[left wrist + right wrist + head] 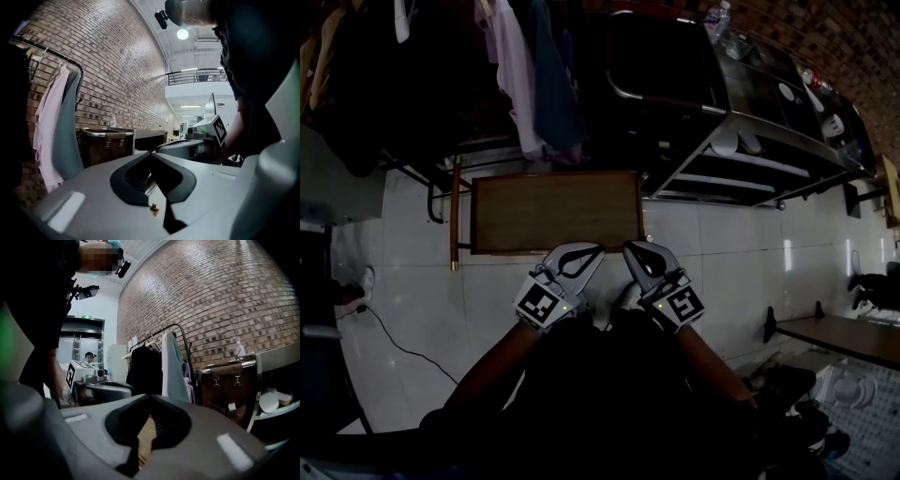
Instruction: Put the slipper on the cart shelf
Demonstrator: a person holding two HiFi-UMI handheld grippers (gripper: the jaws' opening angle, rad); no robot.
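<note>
My left gripper point(596, 249) and right gripper point(630, 247) are held side by side low in the head view, over the white floor just in front of a brown wooden platform point(555, 211). Both are shut and empty, their tips meeting in the left gripper view point(150, 152) and the right gripper view point(150, 396). The metal cart point(741, 103) stands at the upper right. On its shelf lie pale, slipper-like shapes point(727, 142), which also show in the right gripper view point(269, 401). No slipper is in either gripper.
A clothes rack with hanging garments point(525, 75) stands at the back left, beside a brick wall point(108, 70). A cable point(394, 342) runs across the tiled floor at left. A dark bench point(839, 333) sits at right. Bottles point(722, 19) stand on the cart top.
</note>
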